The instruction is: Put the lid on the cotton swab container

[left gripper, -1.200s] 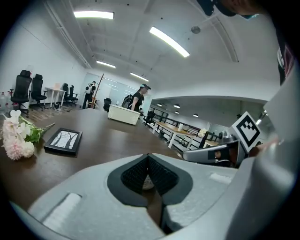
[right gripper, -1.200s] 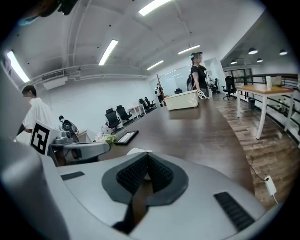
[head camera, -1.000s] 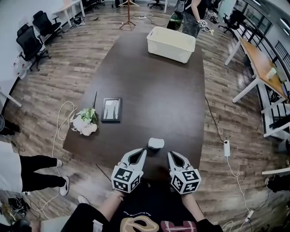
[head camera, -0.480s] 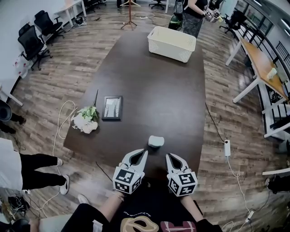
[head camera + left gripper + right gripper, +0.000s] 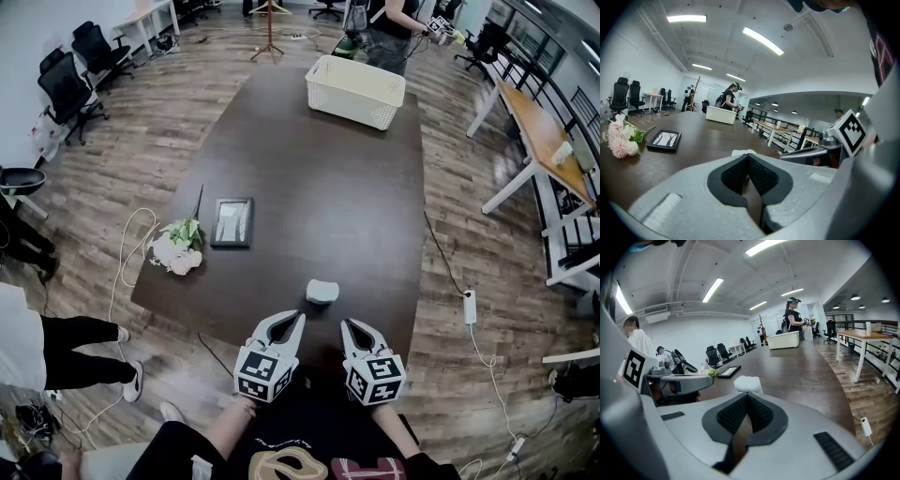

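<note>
White flowers (image 5: 175,251) are seen at the left edge of the table (image 5: 281,159), with a dark picture frame (image 5: 231,225) laid just right of them?

Yes. Further right, at the near edge, the left gripper (image 5: 297,319) is held with its jaws pressed together and nothing between them.

Where is the cotton swab container (image 5: 322,292) found?

Just beyond the two grippers, between their tips, untouched. Whether its lid is on cannot be told.

And the right gripper (image 5: 345,324)?

Likewise closed and empty. A white basket (image 5: 354,90) is set at the far end.
</note>
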